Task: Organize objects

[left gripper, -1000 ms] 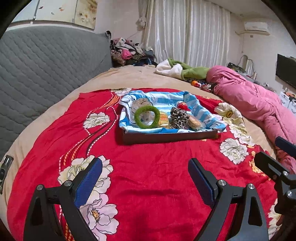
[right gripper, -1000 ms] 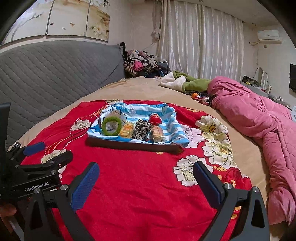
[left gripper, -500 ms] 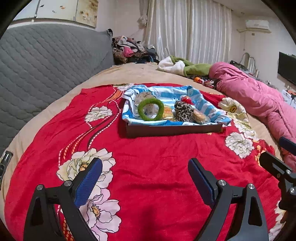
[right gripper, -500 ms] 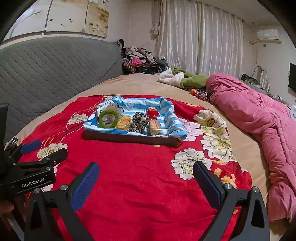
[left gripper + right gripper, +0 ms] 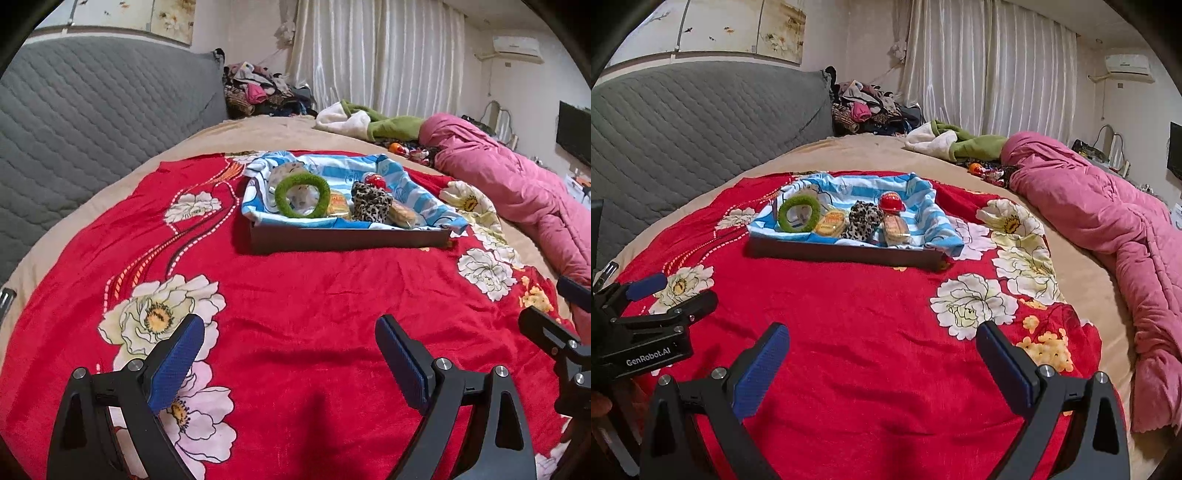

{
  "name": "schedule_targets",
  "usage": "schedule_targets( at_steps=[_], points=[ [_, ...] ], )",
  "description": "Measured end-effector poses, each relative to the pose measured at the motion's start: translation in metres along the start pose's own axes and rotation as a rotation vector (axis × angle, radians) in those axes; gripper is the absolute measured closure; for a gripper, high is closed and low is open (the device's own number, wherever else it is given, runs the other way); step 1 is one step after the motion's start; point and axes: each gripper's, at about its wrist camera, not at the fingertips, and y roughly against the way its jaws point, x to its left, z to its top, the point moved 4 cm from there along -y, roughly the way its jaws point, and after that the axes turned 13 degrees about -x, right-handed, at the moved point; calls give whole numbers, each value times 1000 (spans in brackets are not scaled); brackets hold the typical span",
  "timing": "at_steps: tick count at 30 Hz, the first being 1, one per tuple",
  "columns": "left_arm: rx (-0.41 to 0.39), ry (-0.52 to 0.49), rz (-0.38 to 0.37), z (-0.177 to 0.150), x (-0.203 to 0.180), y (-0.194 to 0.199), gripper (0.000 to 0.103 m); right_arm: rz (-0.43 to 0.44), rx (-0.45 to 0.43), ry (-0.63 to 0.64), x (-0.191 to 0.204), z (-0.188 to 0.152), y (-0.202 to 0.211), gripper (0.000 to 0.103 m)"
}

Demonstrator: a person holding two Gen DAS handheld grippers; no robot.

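A dark tray (image 5: 347,238) (image 5: 842,254) lined with a blue striped cloth (image 5: 417,192) (image 5: 927,206) sits on the red flowered blanket (image 5: 295,302) (image 5: 871,317). In it lie a green fuzzy ring (image 5: 302,195) (image 5: 799,213), a leopard-print scrunchie (image 5: 370,201) (image 5: 862,221), a small red toy (image 5: 375,180) (image 5: 891,202) and two yellow wrapped snacks (image 5: 338,203) (image 5: 831,225). My left gripper (image 5: 290,343) hangs open over the blanket, well short of the tray. My right gripper (image 5: 882,347) is open too, nothing between its pads. The left gripper's body (image 5: 646,332) shows at the right wrist view's left edge.
A grey quilted headboard (image 5: 92,122) rises on the left. A pink quilt (image 5: 517,192) (image 5: 1115,206) lies along the right side of the bed. Green and white cloths (image 5: 369,122) and a heap of clothes (image 5: 258,92) lie at the far end, before white curtains.
Both grippers have risen and tilted a little, so the tray sits slightly higher and nearer in both views. Both stay open and empty. Nothing in the tray has moved.
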Motion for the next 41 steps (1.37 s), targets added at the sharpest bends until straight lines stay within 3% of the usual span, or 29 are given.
schedule_targets(
  at_steps=[26,41],
  points=[
    [34,-23,28,-24,7,-26,9,-12,76,-20,-12,-44,-30,1],
    [57,-37,3,-38,4,-39,9,-7,106,-32,-15,-57,-41,1]
  ],
)
